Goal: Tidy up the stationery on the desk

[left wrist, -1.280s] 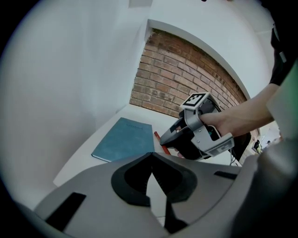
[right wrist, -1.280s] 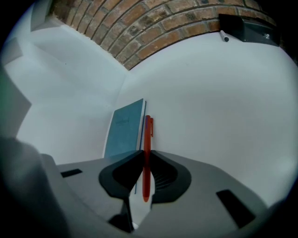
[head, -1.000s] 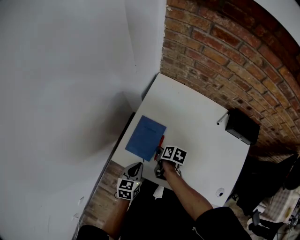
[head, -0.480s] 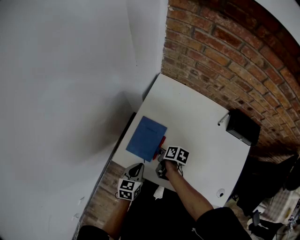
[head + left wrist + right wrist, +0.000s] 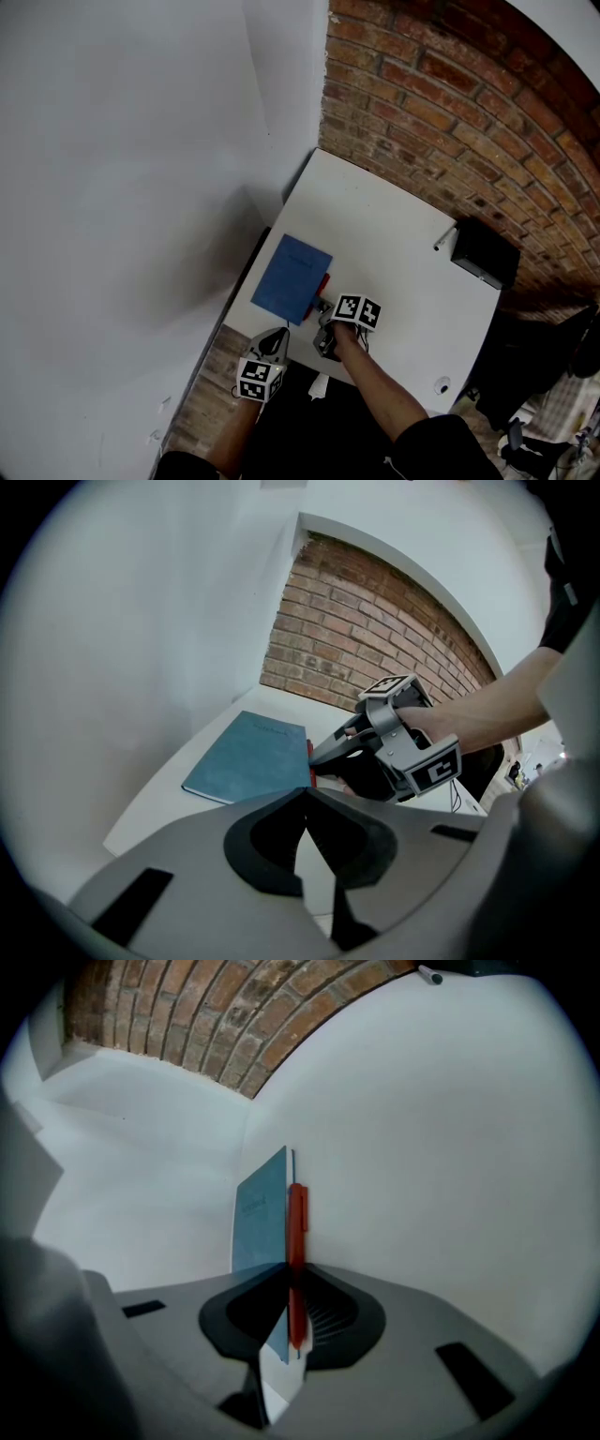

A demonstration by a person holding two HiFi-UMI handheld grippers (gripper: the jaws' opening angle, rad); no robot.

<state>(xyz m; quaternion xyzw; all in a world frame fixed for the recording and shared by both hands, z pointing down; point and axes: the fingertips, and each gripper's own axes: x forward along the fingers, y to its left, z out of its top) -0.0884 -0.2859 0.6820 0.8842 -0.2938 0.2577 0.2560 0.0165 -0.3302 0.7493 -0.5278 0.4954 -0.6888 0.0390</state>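
Jaws of right gripper [image 5: 289,1271] pinch red pen [image 5: 296,1218] beside notebook [image 5: 262,1213].

L gripper [image 5: 305,797] jaws shut; R gripper [image 5: 288,1269] clamps red pen [image 5: 296,1218].

The counter [image 5: 394,234] stands in a corner, with the wall [image 5: 141,187] on its left and the brick wall [image 5: 450,103] behind it. The notebook [image 5: 292,277] lies flat near the counter's front left edge. The pen [image 5: 296,1232] lies on the counter along the notebook's right edge, just beside it. Its near end sits between the jaws of the right gripper [image 5: 289,1274], which close on it. The left gripper [image 5: 307,791] hangs off the counter's front edge, left of the right one, with nothing in its closed jaws. The box [image 5: 483,253] stands at the back right corner. A marker [image 5: 443,241] lies just to its left.
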